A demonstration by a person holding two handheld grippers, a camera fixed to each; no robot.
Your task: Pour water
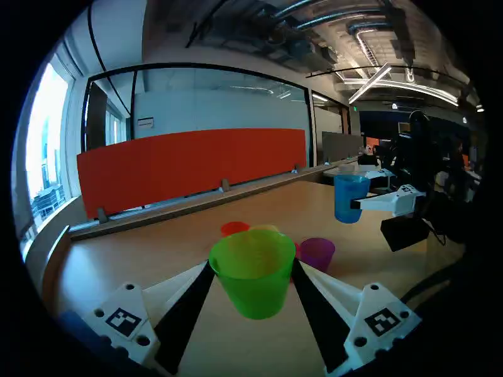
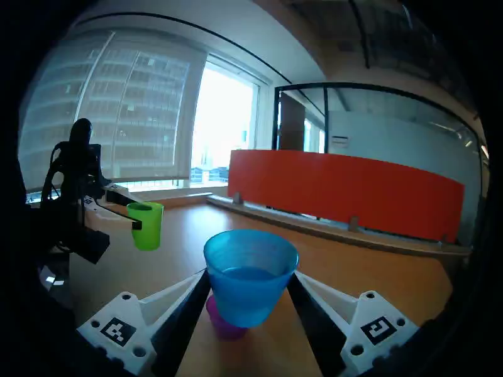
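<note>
A: Why is the right gripper (image 2: 249,279) holding the blue cup (image 2: 250,298) level?
B: Its jaws are gripping it over the bench (image 2: 352,264), guarding its water (image 2: 249,274). Beyond, the left gripper's (image 2: 143,221) jaws are gripping the green cup (image 2: 146,235), probably the receiver.

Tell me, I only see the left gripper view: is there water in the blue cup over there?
Observer: Yes. The right gripper view looks down into the blue cup, and there is water inside.
Operator: What's under it?
Observer: A purple cup shows just beneath it, standing on the table farther off.
Operator: Where's my green cup from there?
Observer: The green cup is off to the left in that view, well apart from the blue one.
</note>
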